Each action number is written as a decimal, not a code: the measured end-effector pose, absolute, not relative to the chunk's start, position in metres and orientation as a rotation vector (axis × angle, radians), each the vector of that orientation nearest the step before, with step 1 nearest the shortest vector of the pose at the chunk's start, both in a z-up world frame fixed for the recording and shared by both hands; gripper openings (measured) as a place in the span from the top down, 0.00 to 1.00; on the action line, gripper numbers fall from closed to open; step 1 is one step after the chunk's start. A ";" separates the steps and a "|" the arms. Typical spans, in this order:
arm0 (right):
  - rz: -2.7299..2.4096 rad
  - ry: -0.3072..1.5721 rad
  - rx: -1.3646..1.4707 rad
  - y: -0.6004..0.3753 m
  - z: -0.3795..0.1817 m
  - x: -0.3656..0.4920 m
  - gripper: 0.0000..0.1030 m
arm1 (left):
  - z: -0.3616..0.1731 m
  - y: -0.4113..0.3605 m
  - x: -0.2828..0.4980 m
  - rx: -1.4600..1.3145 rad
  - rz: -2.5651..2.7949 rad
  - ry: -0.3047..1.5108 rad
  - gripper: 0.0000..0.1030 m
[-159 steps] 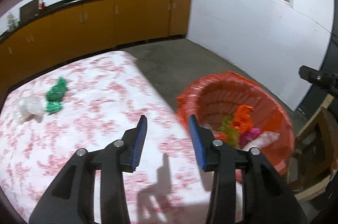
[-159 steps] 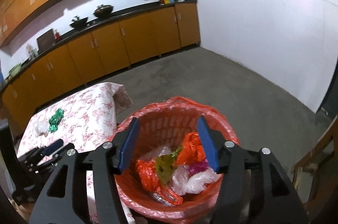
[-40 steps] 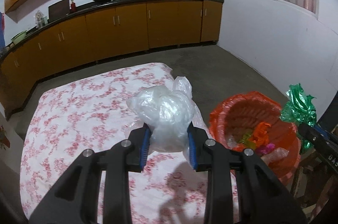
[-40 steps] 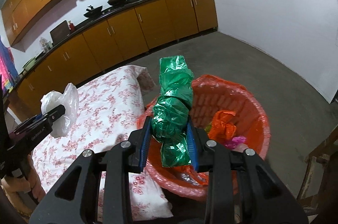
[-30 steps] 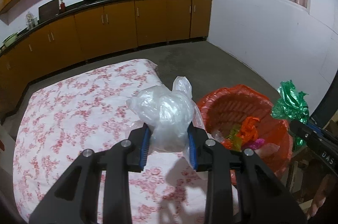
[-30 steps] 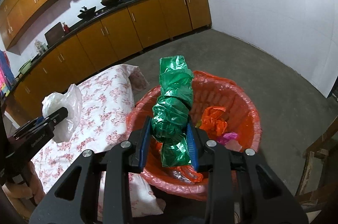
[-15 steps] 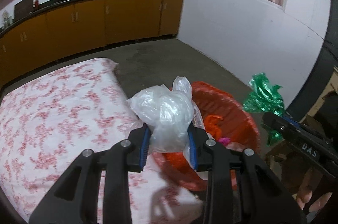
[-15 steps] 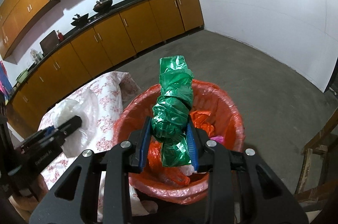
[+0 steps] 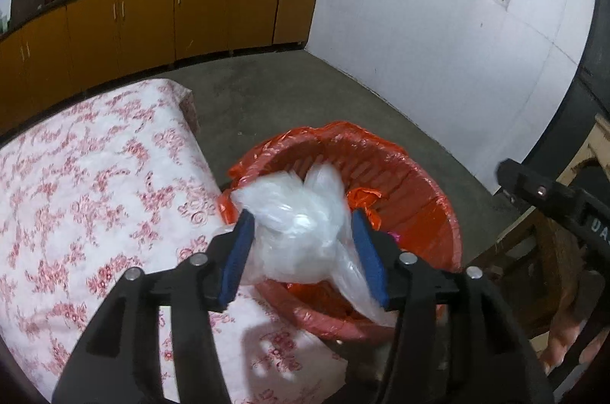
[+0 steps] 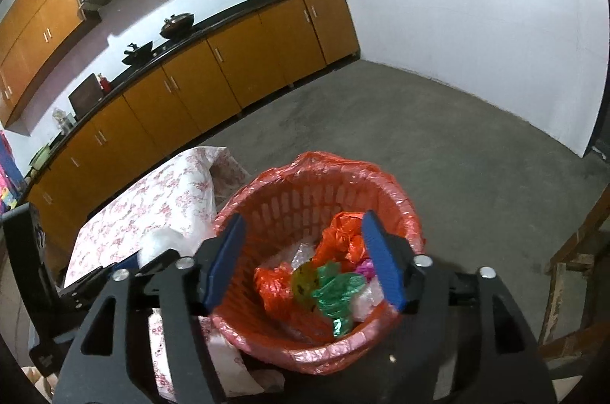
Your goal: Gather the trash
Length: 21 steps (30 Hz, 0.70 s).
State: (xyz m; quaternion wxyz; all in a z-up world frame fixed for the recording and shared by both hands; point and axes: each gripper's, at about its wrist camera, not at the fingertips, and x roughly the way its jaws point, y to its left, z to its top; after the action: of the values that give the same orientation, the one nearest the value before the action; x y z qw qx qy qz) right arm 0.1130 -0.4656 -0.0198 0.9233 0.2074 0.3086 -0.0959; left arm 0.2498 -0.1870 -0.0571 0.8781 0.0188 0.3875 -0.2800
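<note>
An orange basket (image 9: 427, 182) lined with a red bag stands on the floor by the table corner; it also shows in the right wrist view (image 10: 289, 202). My left gripper (image 9: 303, 251) is open over its near rim, and a blurred clear plastic bag (image 9: 301, 232) sits loose between the spread jaws. My right gripper (image 10: 303, 259) is open and empty above the basket. A crumpled green bag (image 10: 337, 293) lies inside the basket among orange, yellow and clear wrappers.
A table with a pink floral cloth (image 9: 84, 182) is left of the basket. Orange cabinets (image 9: 152, 18) line the far wall. A wooden chair (image 10: 572, 274) stands at the right. Bare concrete floor (image 10: 476, 144) lies beyond the basket.
Both grippers have opened. The green bag has dropped from my right gripper into the basket. The clear bag is slipping from my left gripper, which moved over the basket rim.
</note>
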 end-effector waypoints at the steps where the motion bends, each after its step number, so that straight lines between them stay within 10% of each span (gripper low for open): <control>1: -0.201 0.630 0.425 -0.466 -0.019 0.113 0.32 | -0.057 -0.186 0.250 0.033 -0.587 0.808 0.46; 11: -0.245 0.586 0.357 -0.453 -0.004 0.095 0.16 | -0.041 -0.167 0.237 -0.013 -0.597 0.754 0.41; 21: -0.324 0.485 0.139 -0.396 0.011 0.067 0.02 | 0.002 -0.075 0.177 0.005 -0.338 0.511 0.04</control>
State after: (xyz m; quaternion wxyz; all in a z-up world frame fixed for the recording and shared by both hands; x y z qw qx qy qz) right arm 0.0672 -0.3959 0.0111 0.9554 0.0685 0.2388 -0.1594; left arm 0.1772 -0.0754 0.0019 0.9534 0.0025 0.2517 -0.1661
